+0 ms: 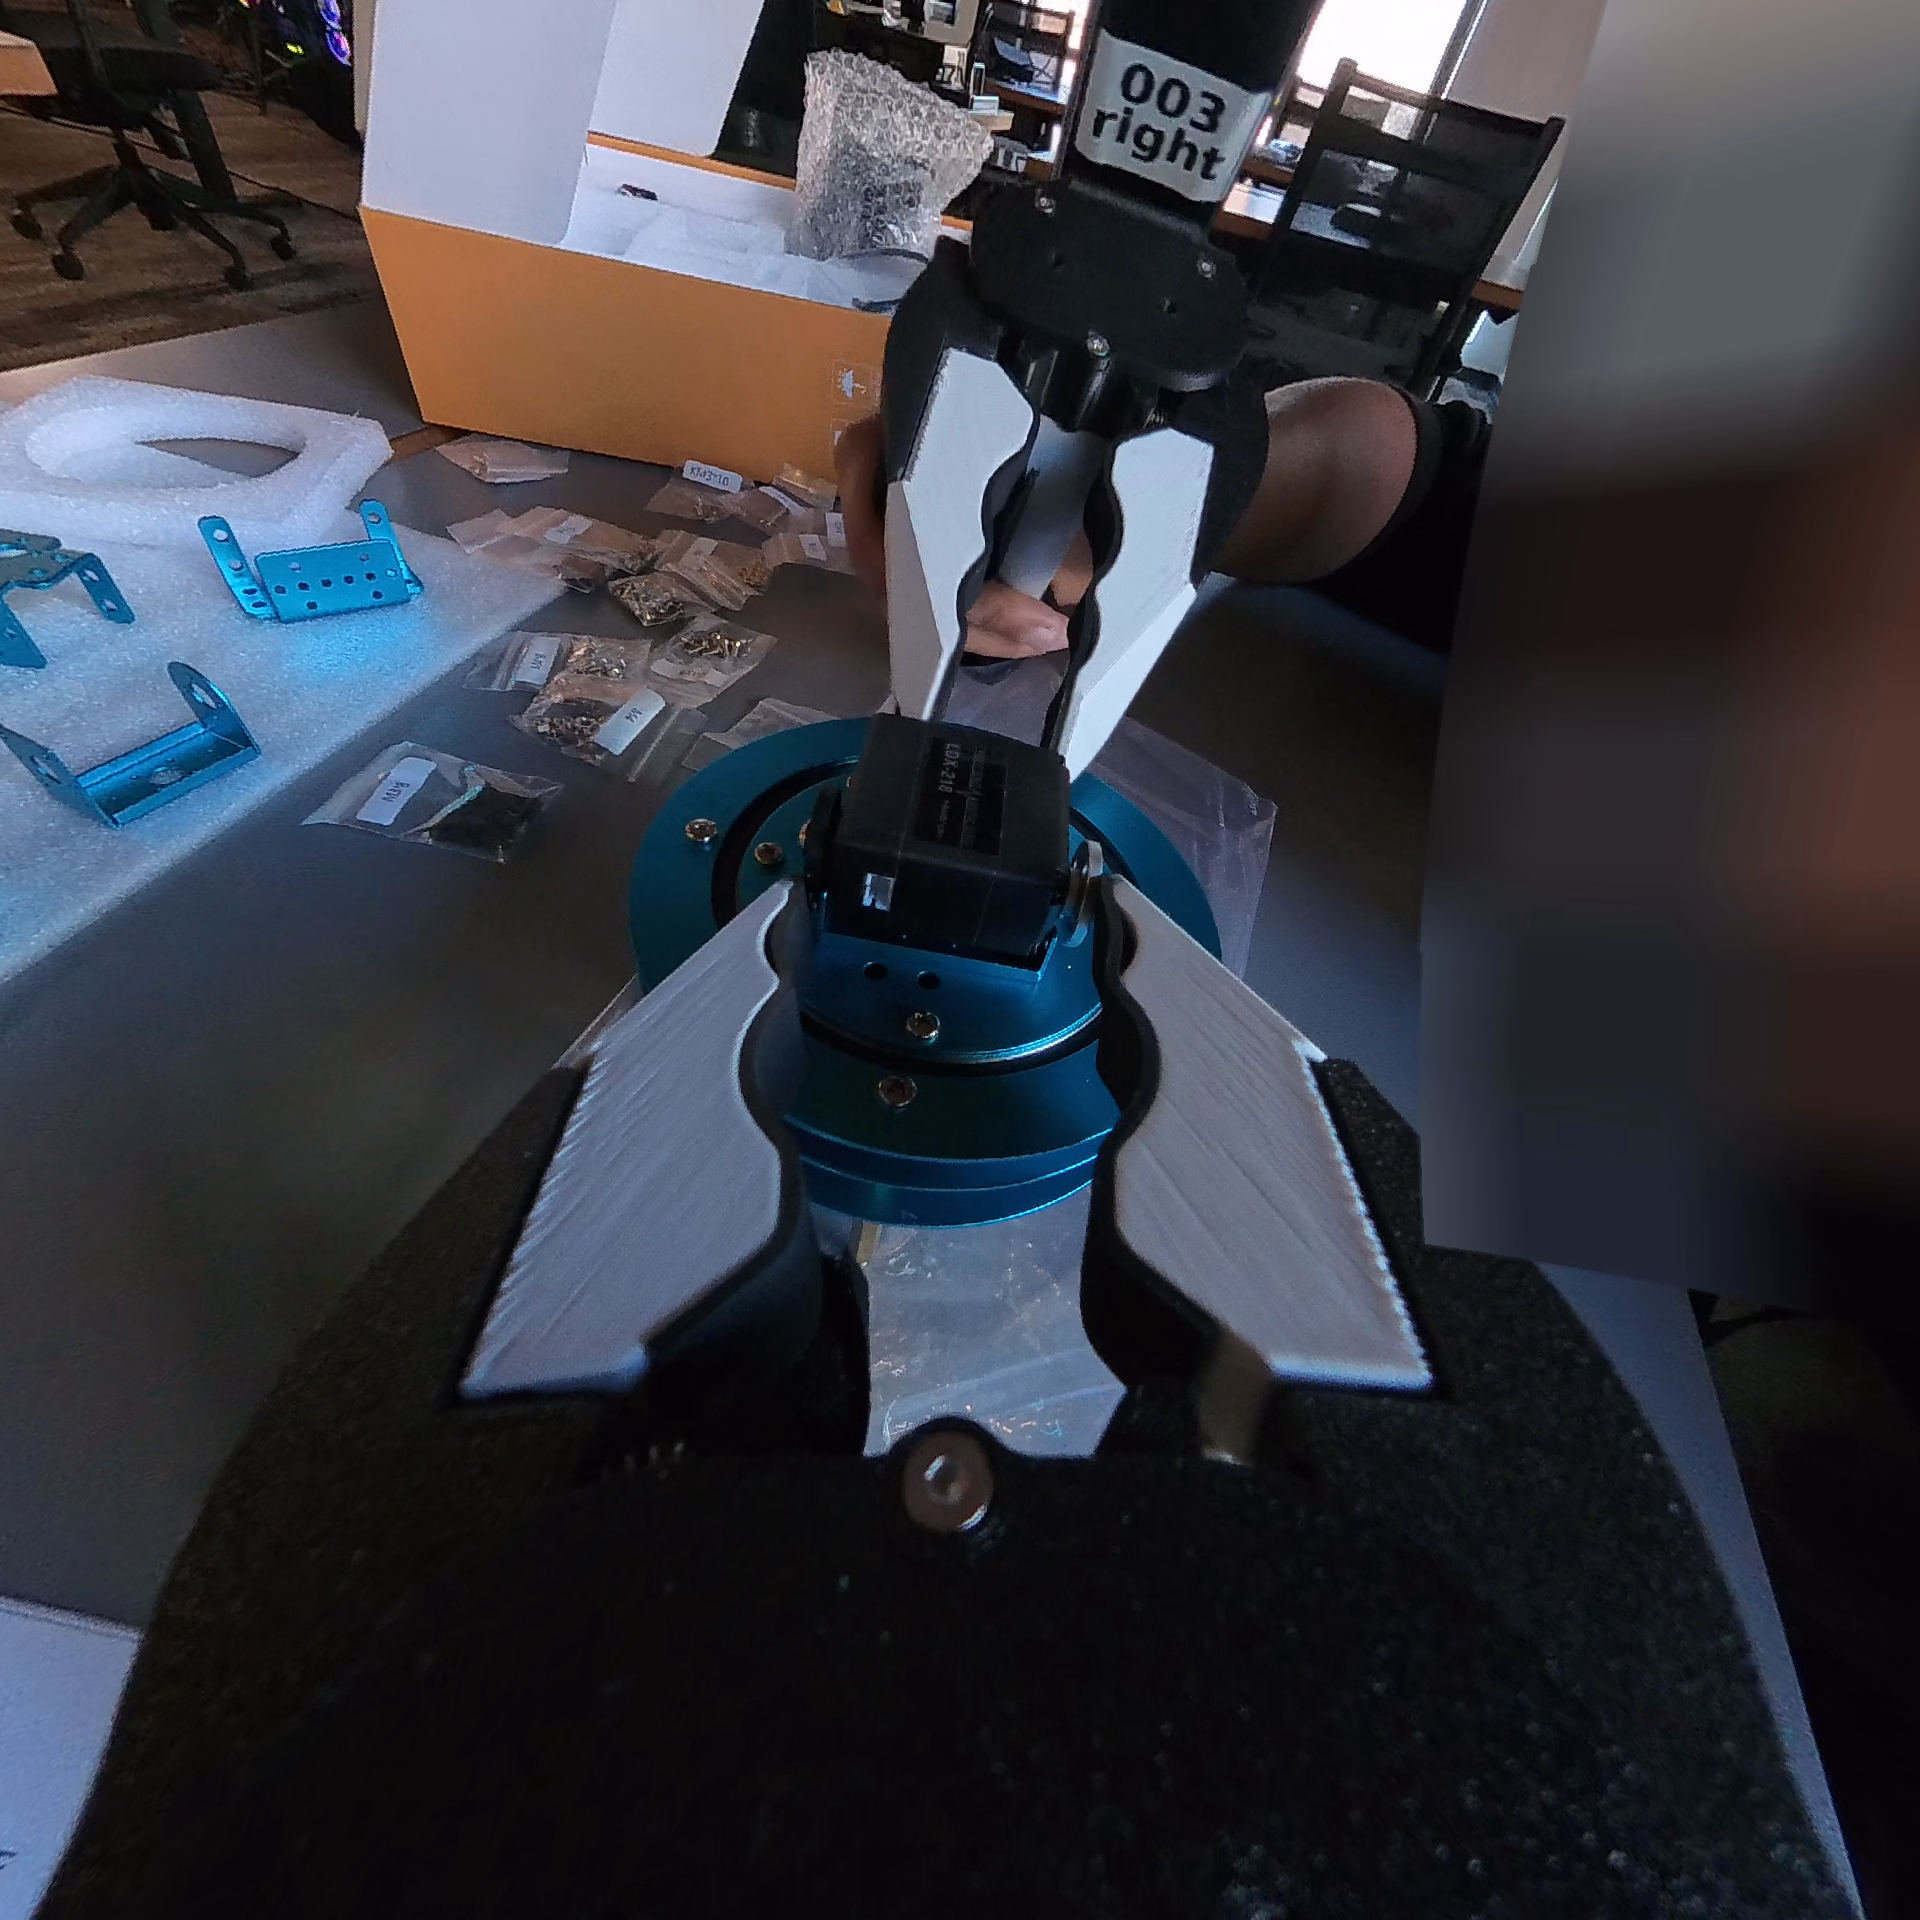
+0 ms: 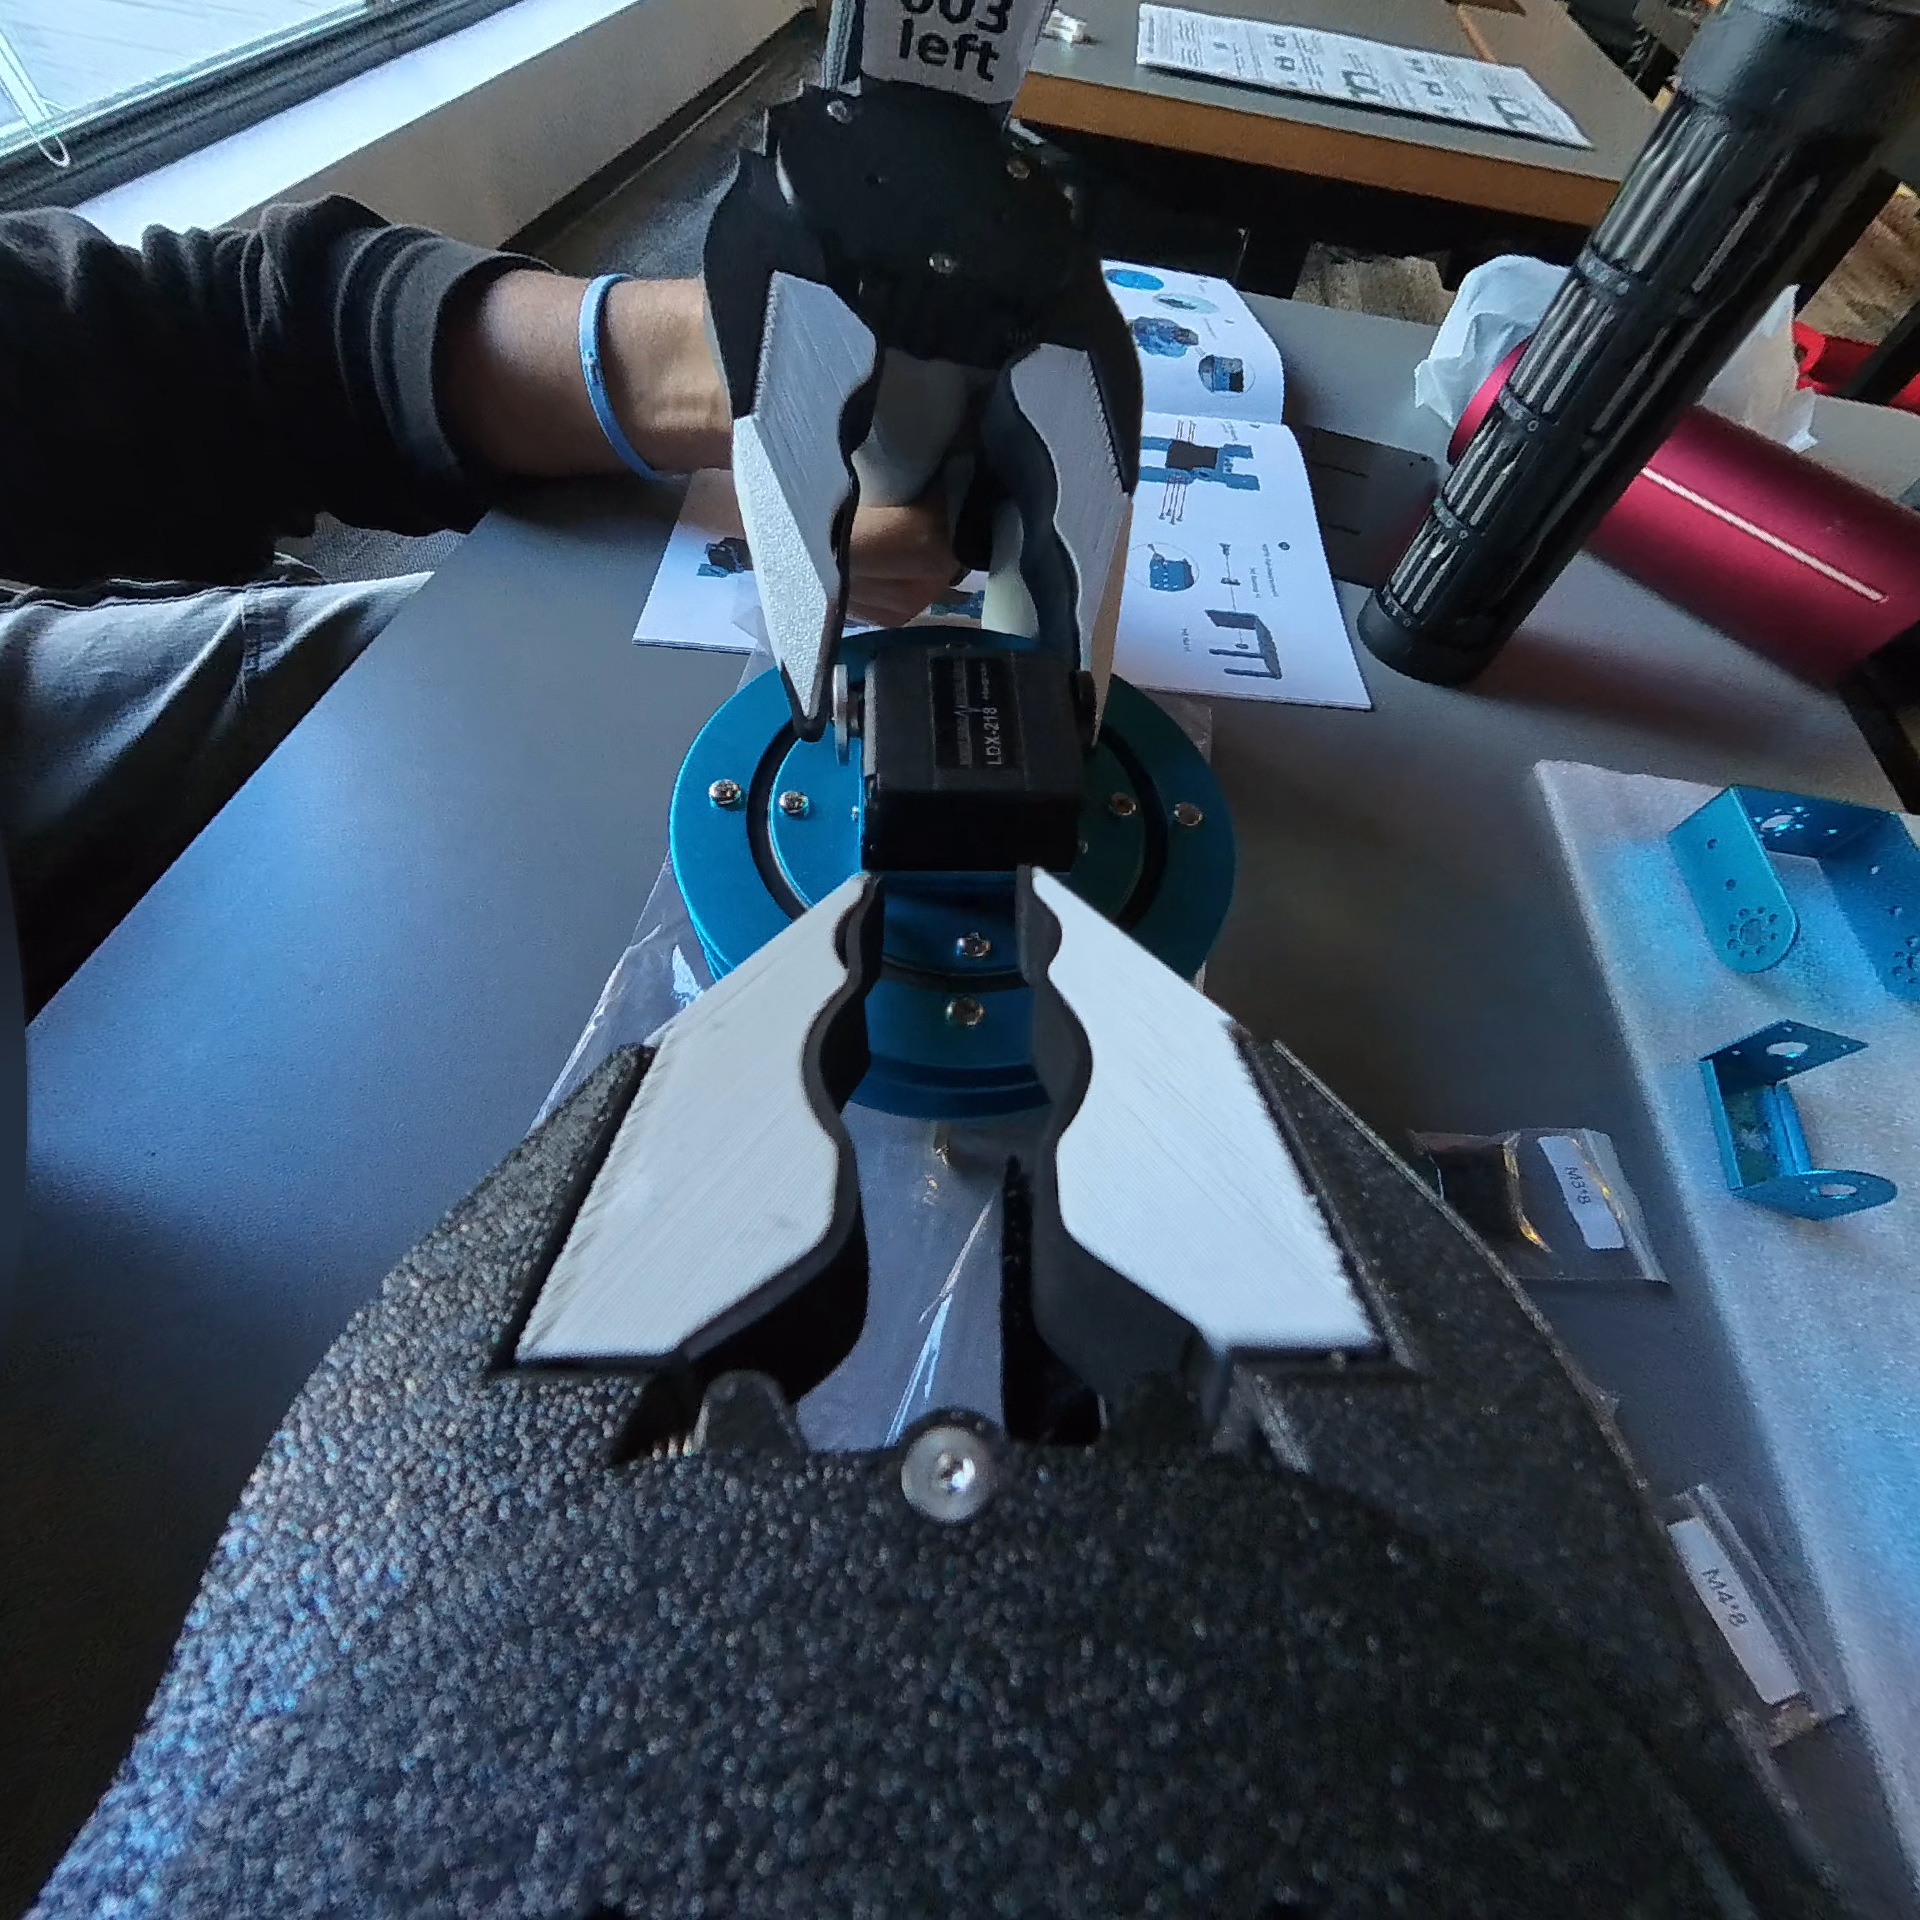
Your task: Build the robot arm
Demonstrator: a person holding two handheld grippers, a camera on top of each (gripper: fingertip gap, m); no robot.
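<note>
A black servo (image 1: 956, 831) sits on top of a round blue metal base (image 1: 665, 883) on a grey table. My left gripper (image 1: 951, 894) is shut on the servo, one finger on each side; one tip presses its silver horn. The right wrist view shows it from the front (image 2: 948, 712), clamping the servo (image 2: 971, 769) above the base (image 2: 707, 831). My right gripper (image 2: 948, 878) comes in from the opposite side with its jaws partly apart. Its tips touch the servo's near edge, also seen in the left wrist view (image 1: 1003, 743). Whether they grip it is hidden.
A clear plastic bag (image 2: 935, 1247) lies under the base. Screw bags (image 1: 623, 665), blue brackets (image 1: 312, 582) on white foam and an orange box (image 1: 623, 343) are to one side. A manual (image 2: 1226, 520), a black cylinder (image 2: 1558, 416), a red cylinder (image 2: 1745, 540) and a person's arm (image 2: 312, 364) are nearby. Both grippers' tips are close together, under 4 cm apart. The black cylinder (image 2: 1558, 416) lies around 20 cm away from my left fingertips.
</note>
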